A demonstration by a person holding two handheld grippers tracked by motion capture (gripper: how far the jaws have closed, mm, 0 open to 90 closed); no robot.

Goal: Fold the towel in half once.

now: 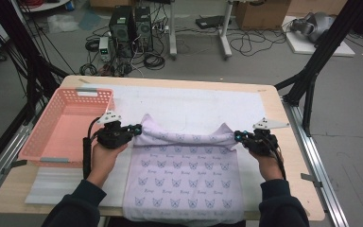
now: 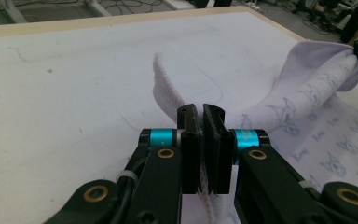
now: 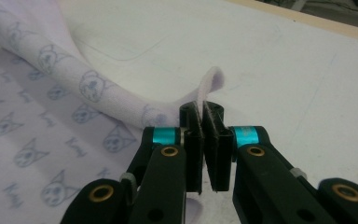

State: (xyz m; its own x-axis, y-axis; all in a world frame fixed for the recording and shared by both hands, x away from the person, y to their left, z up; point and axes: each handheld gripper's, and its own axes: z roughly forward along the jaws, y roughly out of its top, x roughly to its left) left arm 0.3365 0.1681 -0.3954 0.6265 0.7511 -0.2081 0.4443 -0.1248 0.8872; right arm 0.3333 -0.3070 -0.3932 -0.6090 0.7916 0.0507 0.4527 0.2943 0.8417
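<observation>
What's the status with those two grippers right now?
Left gripper and right gripper both shut on cloth corners. Far edge lifted off table. Pink basket alongside, nothing blocking.

Matt printed cloth [image 1: 184,170], ribbed weave

The towel [image 1: 184,175] is pale lilac, printed all over with rows of small grey-blue cat faces and tiny script. At its ten o'clock stands a salmon-pink basket [image 1: 42,142] with a latticed wall. Under both lies a white mat [image 1: 194,101] on a light wood-coloured table [image 1: 293,170]. The left gripper [image 2: 199,140] and right gripper [image 3: 200,144] are black, each with turquoise bands and brass-coloured rivets. The person's sleeves [image 1: 283,203] are dark teal.
</observation>
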